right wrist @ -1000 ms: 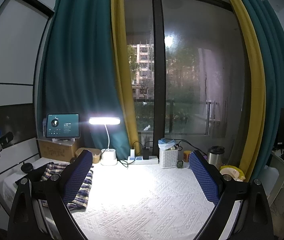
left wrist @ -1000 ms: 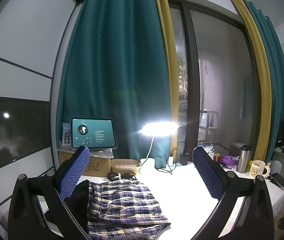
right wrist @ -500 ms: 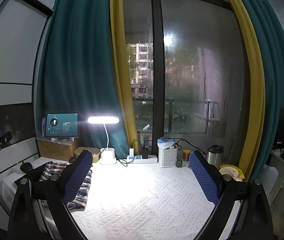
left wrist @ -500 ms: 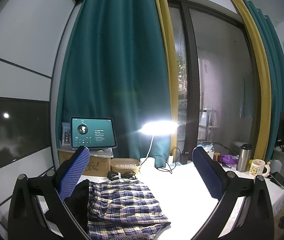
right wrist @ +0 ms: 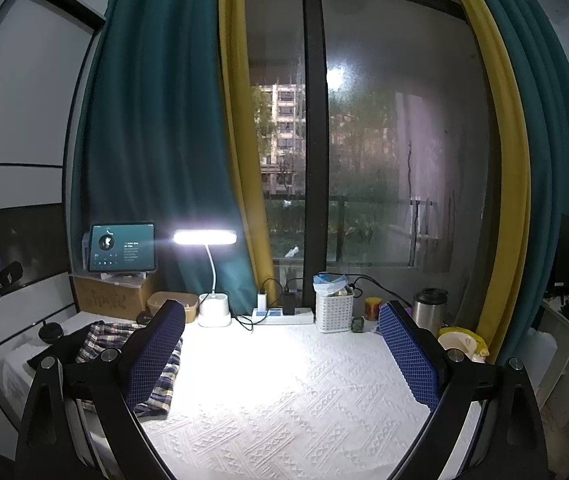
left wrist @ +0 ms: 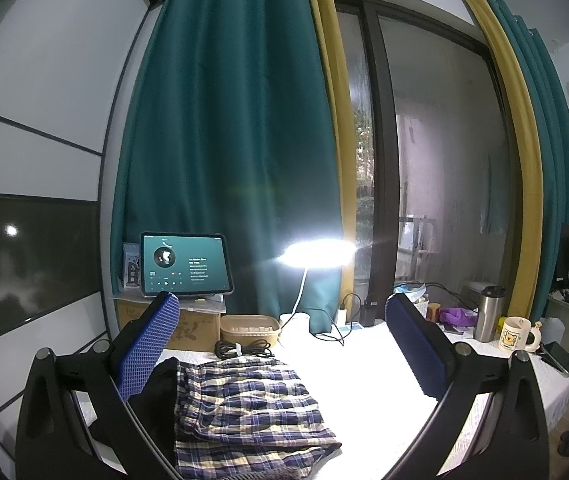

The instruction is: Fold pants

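Observation:
Blue and cream plaid pants [left wrist: 244,404] lie folded in a stack on the white textured tablecloth [right wrist: 284,392], next to a black garment [left wrist: 156,396]. In the right wrist view the pants [right wrist: 104,336] sit at the table's left end, partly hidden by the left finger. My left gripper [left wrist: 280,344] is open and empty, held above the table over the pants. My right gripper [right wrist: 282,348] is open and empty, above the bare middle of the cloth.
A lit desk lamp [right wrist: 204,238], a tablet [left wrist: 184,264] on a cardboard box, a brown container [left wrist: 249,327], a coiled cable [left wrist: 242,348], a power strip [right wrist: 284,314], a white basket [right wrist: 334,312], a steel flask [left wrist: 490,318] and a mug [left wrist: 516,334] line the table's back and right edge.

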{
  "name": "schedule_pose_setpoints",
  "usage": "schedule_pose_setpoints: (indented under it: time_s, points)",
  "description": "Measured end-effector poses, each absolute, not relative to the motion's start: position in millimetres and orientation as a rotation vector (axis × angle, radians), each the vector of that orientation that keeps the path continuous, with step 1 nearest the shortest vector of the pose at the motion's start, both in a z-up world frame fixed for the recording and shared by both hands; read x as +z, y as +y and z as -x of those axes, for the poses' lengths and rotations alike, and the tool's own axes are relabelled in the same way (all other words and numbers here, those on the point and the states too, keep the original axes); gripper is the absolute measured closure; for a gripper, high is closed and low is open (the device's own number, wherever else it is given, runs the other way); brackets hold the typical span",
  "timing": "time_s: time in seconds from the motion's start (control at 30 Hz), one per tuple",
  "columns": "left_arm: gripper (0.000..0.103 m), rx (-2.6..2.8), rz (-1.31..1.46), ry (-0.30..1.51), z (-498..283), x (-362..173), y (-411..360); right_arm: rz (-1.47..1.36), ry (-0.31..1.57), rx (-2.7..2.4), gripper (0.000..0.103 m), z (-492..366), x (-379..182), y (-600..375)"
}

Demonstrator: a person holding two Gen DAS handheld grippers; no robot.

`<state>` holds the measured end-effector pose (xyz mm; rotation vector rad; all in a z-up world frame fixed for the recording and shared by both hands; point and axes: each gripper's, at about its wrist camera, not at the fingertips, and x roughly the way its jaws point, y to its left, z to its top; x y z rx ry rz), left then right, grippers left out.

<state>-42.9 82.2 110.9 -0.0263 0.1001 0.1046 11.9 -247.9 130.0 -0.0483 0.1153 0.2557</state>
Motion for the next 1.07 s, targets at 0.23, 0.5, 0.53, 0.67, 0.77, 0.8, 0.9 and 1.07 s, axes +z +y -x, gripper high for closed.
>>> schedule_pose_setpoints:
  time_s: [0.23,0.5,0.53,0.67,0.77,0.8,0.9,1.07]
  points:
    - [0.001,0.103,0.027,0.102,43.7,111.7,81.7,0.048,0.117,0.256,0.005,-13.0,129.4,-248.8]
    - [0.001,0.101,0.027,0.105,42.5,111.6,81.7,0.048,0.117,0.256,0.005,-13.2,129.2,-249.3]
    - [0.001,0.1,0.027,0.104,43.3,112.1,81.2,0.048,0.118,0.257,0.005,-13.2,129.2,-249.4]
    - [0.001,0.102,0.027,0.106,42.5,111.7,80.9,0.048,0.117,0.256,0.005,-13.4,129.2,-249.5]
    - [0.001,0.103,0.028,0.105,42.4,111.6,81.3,0.048,0.117,0.256,0.005,-13.3,129.1,-249.5]
    - [0.001,0.101,0.028,0.106,42.2,111.5,81.9,0.049,0.117,0.256,0.005,-13.2,129.2,-249.4]
    - [0.001,0.102,0.029,0.109,41.9,111.0,80.9,0.049,0.117,0.257,0.005,-13.4,129.4,-249.1]
    - [0.001,0.113,0.023,0.115,41.5,110.1,78.3,0.049,0.117,0.256,0.005,-14.0,129.1,-249.2]
